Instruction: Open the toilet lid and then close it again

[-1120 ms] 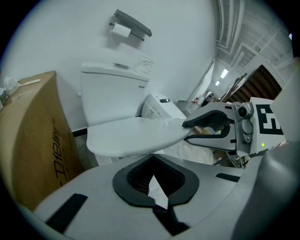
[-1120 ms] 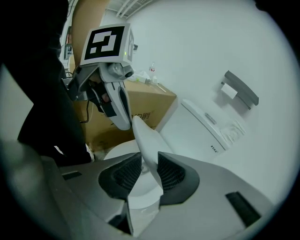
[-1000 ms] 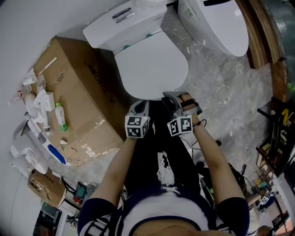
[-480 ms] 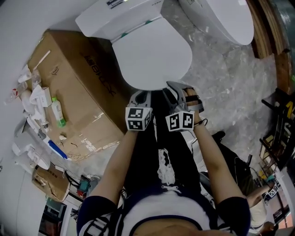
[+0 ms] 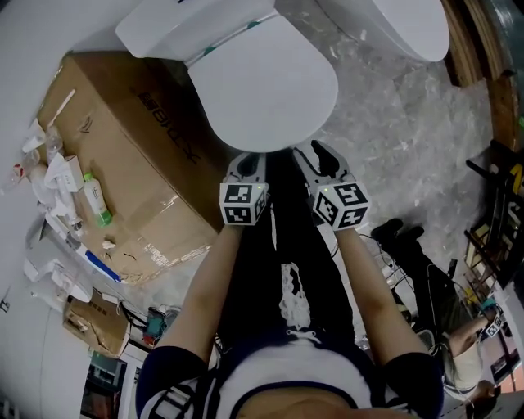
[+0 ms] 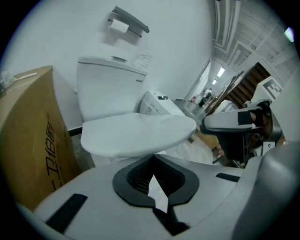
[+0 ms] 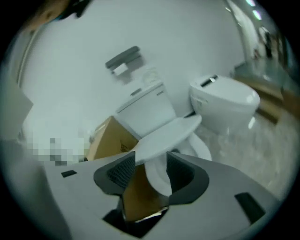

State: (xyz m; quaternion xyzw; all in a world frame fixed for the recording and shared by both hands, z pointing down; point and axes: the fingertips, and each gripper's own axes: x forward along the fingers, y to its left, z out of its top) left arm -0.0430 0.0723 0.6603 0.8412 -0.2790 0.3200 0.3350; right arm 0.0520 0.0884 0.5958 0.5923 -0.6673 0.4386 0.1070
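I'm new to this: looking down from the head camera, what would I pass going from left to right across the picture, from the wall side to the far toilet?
Green-capped bottle → cardboard box → closed toilet lid → second toilet.

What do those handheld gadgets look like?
Grey left gripper and right gripper: black ribbed pads, white cubes with black square markers. Dark sleeves, white stripes. The right gripper's jaws are opening, the toilet lid's rim showing between them.
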